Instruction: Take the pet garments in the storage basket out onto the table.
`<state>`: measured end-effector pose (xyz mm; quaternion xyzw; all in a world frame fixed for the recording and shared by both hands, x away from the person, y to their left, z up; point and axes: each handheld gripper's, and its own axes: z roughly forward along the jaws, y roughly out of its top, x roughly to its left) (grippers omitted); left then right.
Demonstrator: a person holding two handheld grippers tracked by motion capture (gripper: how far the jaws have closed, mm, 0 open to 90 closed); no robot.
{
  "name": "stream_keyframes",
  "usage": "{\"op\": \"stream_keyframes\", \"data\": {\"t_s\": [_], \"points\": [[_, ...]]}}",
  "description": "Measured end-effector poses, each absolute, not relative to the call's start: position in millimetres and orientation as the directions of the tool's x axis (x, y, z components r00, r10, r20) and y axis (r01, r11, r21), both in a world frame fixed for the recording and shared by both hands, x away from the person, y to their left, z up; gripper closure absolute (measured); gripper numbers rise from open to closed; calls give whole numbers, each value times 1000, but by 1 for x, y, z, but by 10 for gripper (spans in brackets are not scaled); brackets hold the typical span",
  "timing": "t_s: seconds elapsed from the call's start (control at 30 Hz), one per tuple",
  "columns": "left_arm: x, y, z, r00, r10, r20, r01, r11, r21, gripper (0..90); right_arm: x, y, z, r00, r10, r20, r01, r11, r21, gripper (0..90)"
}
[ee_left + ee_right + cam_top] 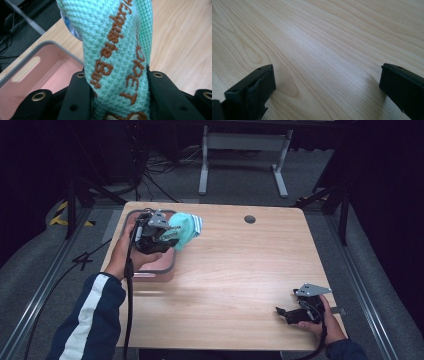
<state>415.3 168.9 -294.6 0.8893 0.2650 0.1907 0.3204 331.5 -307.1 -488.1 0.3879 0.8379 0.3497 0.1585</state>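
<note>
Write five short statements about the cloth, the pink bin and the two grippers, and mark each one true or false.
1. The left gripper is shut on the mint-green cloth. True.
2. The cloth carries blue stitched lettering. False: the lettering is orange-brown.
3. The right gripper holds a second cloth. False: it is open, with bare wooden table between its fingers.
4. The pink bin sits near the table's left edge. True.
5. The cloth lies flat on the bin's floor. False: it is held up, next to the bin's rim.

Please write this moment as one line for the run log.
left gripper: shut on green cloth | pink bin: beside it | right gripper: open, empty, over table
</note>
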Motion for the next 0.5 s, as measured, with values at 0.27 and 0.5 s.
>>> {"op": "stream_keyframes", "data": {"t_s": [0.27, 0.5], "points": [[411, 138, -300, 829, 532, 175, 304, -690, 657, 683, 331, -307, -488, -649, 761, 6, 539, 455, 709, 6], [412, 109, -309, 862, 480, 161, 275, -710, 648, 683, 331, -307, -488, -648, 761, 5, 539, 454, 709, 6]]}}
